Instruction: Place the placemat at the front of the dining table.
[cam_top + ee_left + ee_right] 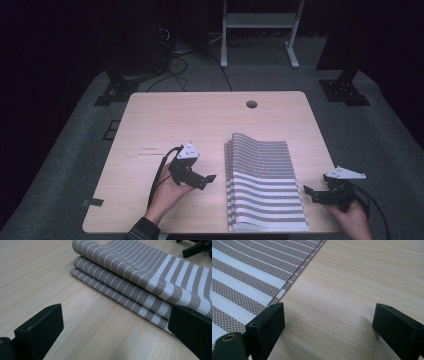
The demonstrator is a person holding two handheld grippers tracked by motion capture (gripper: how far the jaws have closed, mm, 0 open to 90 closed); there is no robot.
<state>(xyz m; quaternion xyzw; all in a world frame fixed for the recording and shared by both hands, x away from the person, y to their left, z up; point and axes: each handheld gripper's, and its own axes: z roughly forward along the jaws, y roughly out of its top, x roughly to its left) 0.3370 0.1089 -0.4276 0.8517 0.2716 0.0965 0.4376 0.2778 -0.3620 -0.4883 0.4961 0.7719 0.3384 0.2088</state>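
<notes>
A folded stack of brown-and-white striped woven mats lies on the right half of the wooden table; its folded edges face left. My left gripper is held just left of the stack, open and holding nothing. In the left gripper view the stack's rolled folds lie ahead between the jaws, and the other gripper's jaw tip pokes in at the top right. My right gripper hovers at the stack's right edge near the table's front, open. The right gripper view has the mat's edge at left and bare wood between the jaws.
A round cable hole sits near the table's far edge. Beyond the table are dark floor, cables and a white metal frame. Black stand feet flank the far corners.
</notes>
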